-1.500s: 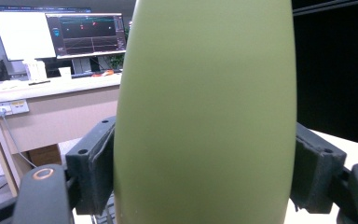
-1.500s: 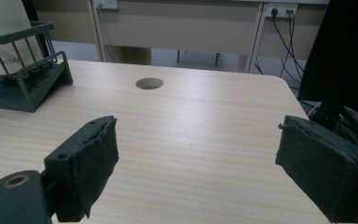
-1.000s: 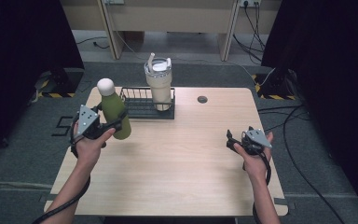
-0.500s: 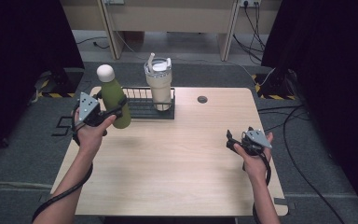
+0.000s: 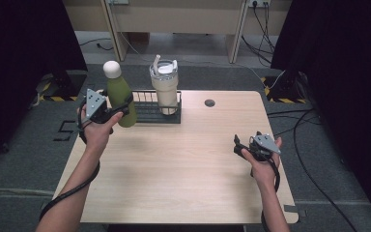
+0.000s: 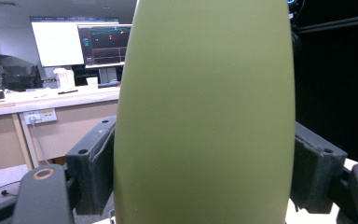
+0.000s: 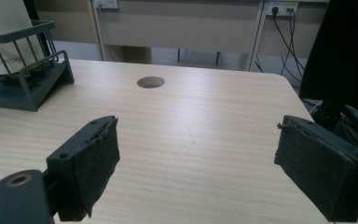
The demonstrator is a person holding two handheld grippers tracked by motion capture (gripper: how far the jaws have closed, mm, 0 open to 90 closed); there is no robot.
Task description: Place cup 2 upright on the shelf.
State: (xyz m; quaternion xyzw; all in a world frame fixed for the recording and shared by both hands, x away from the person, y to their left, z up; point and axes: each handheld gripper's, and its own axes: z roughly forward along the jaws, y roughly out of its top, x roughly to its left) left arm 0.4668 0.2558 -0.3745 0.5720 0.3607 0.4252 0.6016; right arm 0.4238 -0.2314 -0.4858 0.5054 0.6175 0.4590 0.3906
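A green bottle (image 5: 121, 96) with a white cap is held upright above the table's back left, just left of the black wire rack (image 5: 145, 112). My left gripper (image 5: 113, 110) is shut on the green bottle (image 6: 205, 112), both pads pressed on its sides. A cream tumbler (image 5: 164, 87) with a lid and straw stands in the rack's right end. My right gripper (image 5: 237, 147) hovers open over the table's right side, and between its jaws lies bare tabletop (image 7: 196, 140).
A round cable hole (image 5: 209, 102) sits near the table's back edge. The rack (image 7: 23, 79) with the tumbler shows at the far left of the right gripper view. Desks, cables and wall sockets stand behind the table.
My left hand has carried the green bottle up and toward the rack's left end, and the bottle now stands more upright. The right hand has stayed put.
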